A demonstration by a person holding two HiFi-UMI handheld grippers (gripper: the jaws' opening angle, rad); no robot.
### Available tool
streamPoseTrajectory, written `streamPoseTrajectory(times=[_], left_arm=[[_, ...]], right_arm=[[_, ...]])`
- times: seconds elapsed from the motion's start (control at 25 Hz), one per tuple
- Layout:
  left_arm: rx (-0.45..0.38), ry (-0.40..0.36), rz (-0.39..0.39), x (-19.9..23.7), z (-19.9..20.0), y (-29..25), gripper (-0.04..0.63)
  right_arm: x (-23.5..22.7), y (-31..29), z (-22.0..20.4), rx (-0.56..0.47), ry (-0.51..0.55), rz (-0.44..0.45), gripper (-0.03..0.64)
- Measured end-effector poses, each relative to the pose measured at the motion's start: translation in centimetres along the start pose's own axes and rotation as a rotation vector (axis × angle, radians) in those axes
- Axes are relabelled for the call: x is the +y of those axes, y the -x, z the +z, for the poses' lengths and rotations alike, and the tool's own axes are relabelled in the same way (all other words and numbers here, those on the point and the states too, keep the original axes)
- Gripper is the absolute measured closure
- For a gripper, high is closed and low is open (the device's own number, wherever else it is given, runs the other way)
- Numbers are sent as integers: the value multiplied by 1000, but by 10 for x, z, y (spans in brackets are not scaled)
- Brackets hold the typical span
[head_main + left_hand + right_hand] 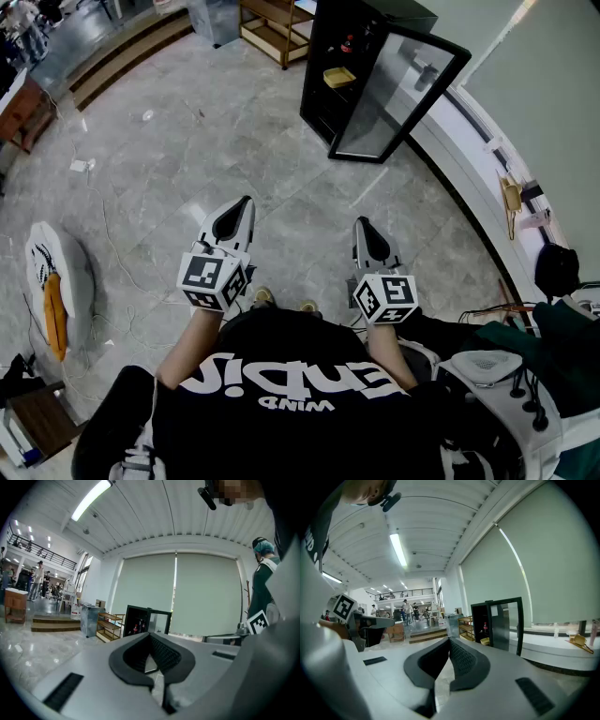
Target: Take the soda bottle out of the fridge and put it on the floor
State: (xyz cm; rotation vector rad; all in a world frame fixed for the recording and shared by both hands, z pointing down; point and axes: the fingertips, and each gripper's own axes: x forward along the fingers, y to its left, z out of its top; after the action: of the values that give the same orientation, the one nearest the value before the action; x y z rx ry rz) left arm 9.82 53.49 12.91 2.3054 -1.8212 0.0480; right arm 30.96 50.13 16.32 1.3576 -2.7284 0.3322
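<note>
1. Tools: left tool (246, 202) and right tool (362, 225) are side by side in front of the person, both near level. Jaws on each are pressed together, with nothing between them.
2. Floor (187, 141): grey stone tile, beneath both tools.
3. Fridge (322, 84): black, well ahead of the tools, glass door (403, 94) swung open.
4. Bottle (485, 627): dark with red, upright on an upper fridge shelf. Yellow item (338, 77) sits on the shelf below.
5. Rack (272, 28): wooden, near the fridge.
</note>
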Motion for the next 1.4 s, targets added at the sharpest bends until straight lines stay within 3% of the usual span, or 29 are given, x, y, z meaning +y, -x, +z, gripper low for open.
streamPoseTrajectory(times=[0.8,1.08,1.4], left_arm=[[15,-29,-111,56,-5,-36,589],[2,-28,-123,78,-4,-84,589],[8,-10,-133,108,10,-174,589]], right_arm=[[27,-62,-12,-46,-28,-92,594],[-1,-102,-10,-57,-39,-121,595],[-47,-180,2,-46,-46,-111,594]])
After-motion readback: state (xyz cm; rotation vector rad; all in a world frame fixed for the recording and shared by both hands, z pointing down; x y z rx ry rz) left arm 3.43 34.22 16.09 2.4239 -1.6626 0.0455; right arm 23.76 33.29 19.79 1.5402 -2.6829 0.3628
